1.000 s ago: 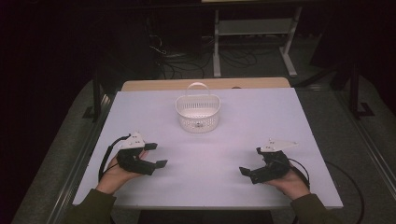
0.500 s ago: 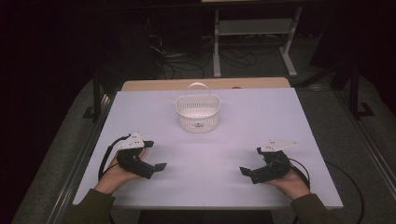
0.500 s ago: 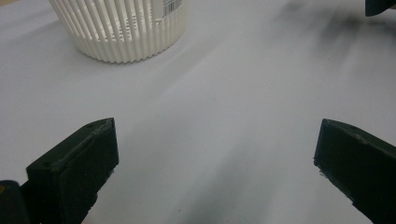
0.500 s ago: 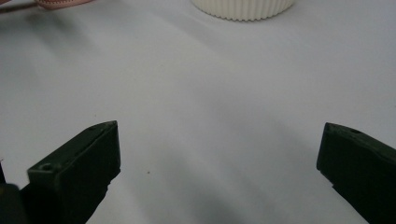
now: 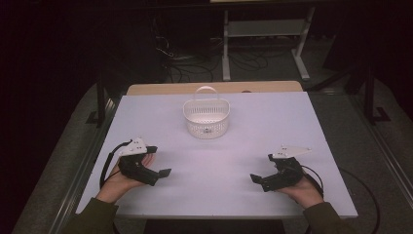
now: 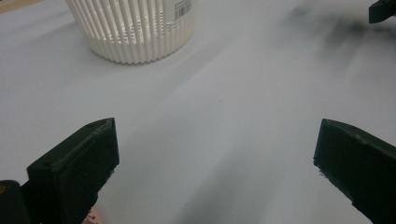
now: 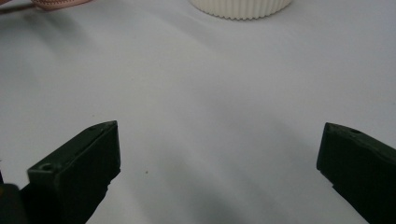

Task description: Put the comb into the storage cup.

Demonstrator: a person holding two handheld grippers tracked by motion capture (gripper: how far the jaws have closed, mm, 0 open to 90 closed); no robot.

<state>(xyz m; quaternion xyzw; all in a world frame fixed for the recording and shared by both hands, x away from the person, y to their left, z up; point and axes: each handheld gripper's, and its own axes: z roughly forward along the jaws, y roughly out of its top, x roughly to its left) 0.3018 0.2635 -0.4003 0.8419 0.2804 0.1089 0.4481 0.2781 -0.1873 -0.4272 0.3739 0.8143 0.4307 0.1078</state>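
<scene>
A white slatted plastic basket with a handle stands at the middle back of the white table. My left gripper rests at the front left, held in a hand and pointing toward the centre. Its jaws have just been opening and stand wide with nothing between them. The basket lies ahead of it to the left. My right gripper sits at the front right, also wide open and empty, with the basket's base far ahead.
A wooden board edge runs behind the table. Beyond it are a dark floor with cables and a metal stand. The right gripper's jaw tip shows at the top right of the left gripper view.
The left gripper's jaws have spread a little wider. Both hands have stayed where they were, and the basket has not moved.
</scene>
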